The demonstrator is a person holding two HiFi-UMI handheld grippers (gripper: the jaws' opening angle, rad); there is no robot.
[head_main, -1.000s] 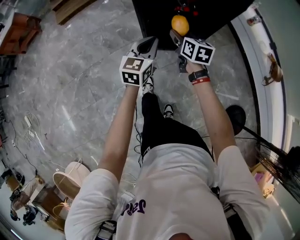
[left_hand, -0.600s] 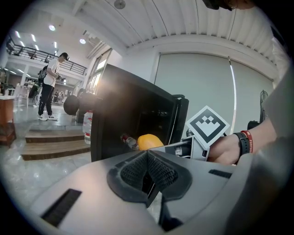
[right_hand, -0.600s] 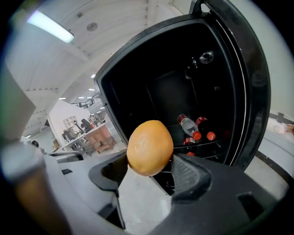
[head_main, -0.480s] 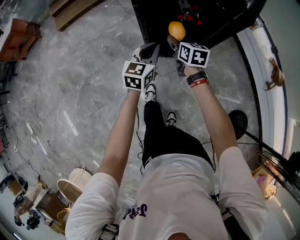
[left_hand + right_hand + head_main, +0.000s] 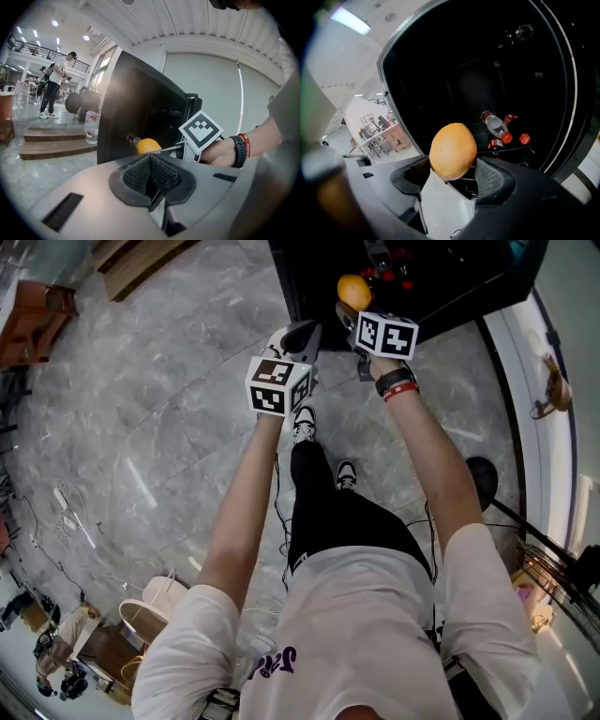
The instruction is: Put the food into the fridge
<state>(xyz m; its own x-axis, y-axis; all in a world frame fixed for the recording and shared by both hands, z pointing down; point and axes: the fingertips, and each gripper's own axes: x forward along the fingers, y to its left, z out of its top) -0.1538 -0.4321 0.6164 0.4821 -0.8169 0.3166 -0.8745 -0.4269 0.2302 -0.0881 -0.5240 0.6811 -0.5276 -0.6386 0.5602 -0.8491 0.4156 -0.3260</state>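
1. Grey marble floor fills most of the head view, and the open black fridge stands at 12 o'clock.
2. Right claw grips the orange between its two pads. The jaws stand wide because the fruit is broad. The pads catch only its lower half, so the hold looks shallow.
3. The orange hangs in the air just before the fridge's opening and is not yet inside. The claw aims into the dark interior, probably to reach a low shelf.
4. Red-capped bottles lie on a shelf inside, at 3 o'clock from the orange in the right gripper view. The fruit will likely need a free spot beside them.
5. Left claw has its pads pressed together on nothing. It hangs at 9 o'clock from the right one, outside the fridge, seemingly kept clear of the opening.
6. A round fruit may roll, so it should rest on the shelf before the pads part.
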